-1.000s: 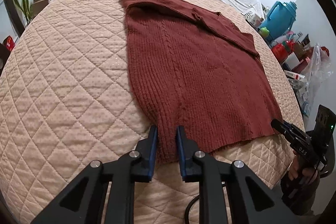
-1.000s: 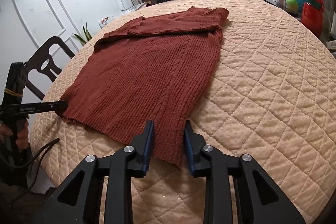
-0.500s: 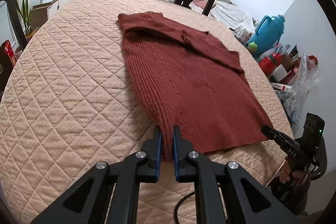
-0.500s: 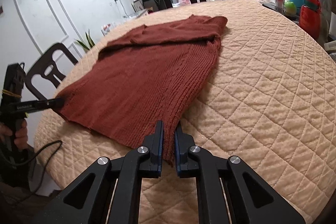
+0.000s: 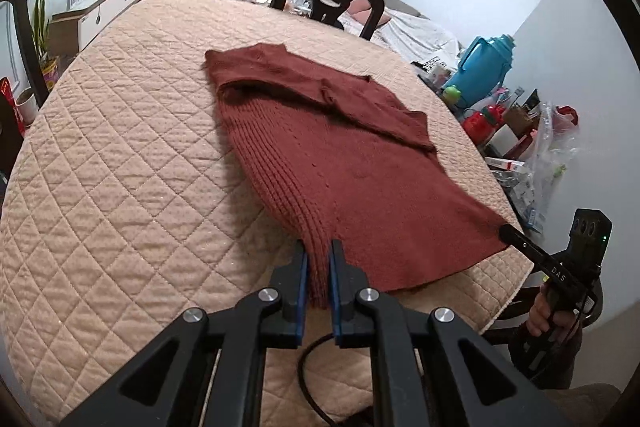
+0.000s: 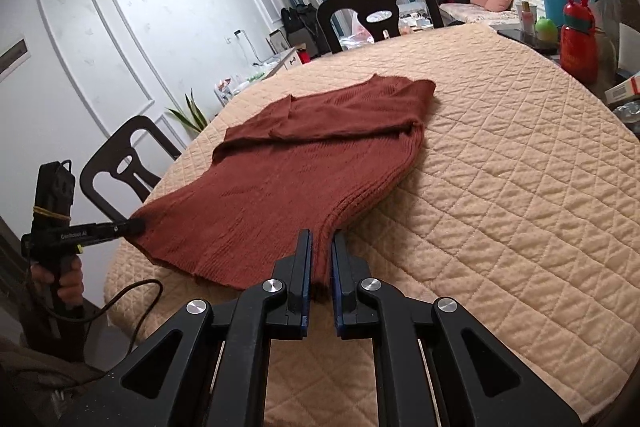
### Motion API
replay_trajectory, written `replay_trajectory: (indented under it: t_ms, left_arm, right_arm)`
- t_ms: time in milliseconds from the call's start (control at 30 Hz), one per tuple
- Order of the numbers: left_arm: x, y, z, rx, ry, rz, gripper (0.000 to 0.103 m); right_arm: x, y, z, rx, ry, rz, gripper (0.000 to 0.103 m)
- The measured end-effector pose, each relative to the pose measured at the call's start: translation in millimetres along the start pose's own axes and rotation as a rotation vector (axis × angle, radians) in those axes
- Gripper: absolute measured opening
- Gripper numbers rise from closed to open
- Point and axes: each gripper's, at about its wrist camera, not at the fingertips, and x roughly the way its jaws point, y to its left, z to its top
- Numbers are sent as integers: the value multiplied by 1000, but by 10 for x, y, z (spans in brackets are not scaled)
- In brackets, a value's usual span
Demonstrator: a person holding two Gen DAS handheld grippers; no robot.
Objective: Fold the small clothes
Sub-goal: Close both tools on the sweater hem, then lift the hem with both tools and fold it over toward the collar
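The rust-red knit sweater lies on the quilted peach table cover, sleeves folded across its top, while the left gripper and the right gripper each pinch 1 hem corner, both corners lifted off the cover near the table's front edge.

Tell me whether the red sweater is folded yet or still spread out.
Partly folded: the sweater's sleeves lie folded across its top, the body still spread on the quilted table cover, hem corners pinched.
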Motion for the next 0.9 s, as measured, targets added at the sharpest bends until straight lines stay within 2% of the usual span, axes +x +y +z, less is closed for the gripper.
replay_trajectory:
  t_ms: [200,267,367,400,467,533,633,700,733,767,800,833,900]
  left_arm:
    - [-2,-41,109,8,-25,4,11]
    - [37,-28,82,10,-4,10,11]
    - [110,8,45,5,27,30,11]
    - [125,18,37,0,32,29,11]
    - [130,18,11,6,36,31,11]
    - [124,44,-15,0,41,28,11]
    - [114,91,-40,-12,42,32,11]
    - [121,99,-61,-12,46,40,11]
    - [124,97,-68,-10,49,40,11]
    - [120,97,-79,-8,51,42,11]
    - [111,91,-91,-4,49,47,11]
    - [96,83,-101,-1,44,51,11]
    - [57,81,-118,-4,37,54,11]
  right_arm:
    - [-173,13,116,-23,-61,-9,5]
    - [-131,-39,101,-9,-43,-17,5]
    - [20,-84,15,-37,37,-75,6]
    - [81,-105,-23,-35,69,-91,10]
    - [200,-146,-81,-33,123,-145,33]
    - [263,-192,-132,-17,149,-164,49]
    - [362,-267,-212,31,197,-148,50]
    - [393,-241,-244,14,200,-168,50]
    - [394,-210,-254,-2,197,-182,50]
    - [392,-187,-263,-10,200,-183,40]
    - [391,-180,-268,-9,204,-168,26]
    - [381,-191,-283,9,210,-127,5]
    - [343,-188,-305,16,203,-119,5]
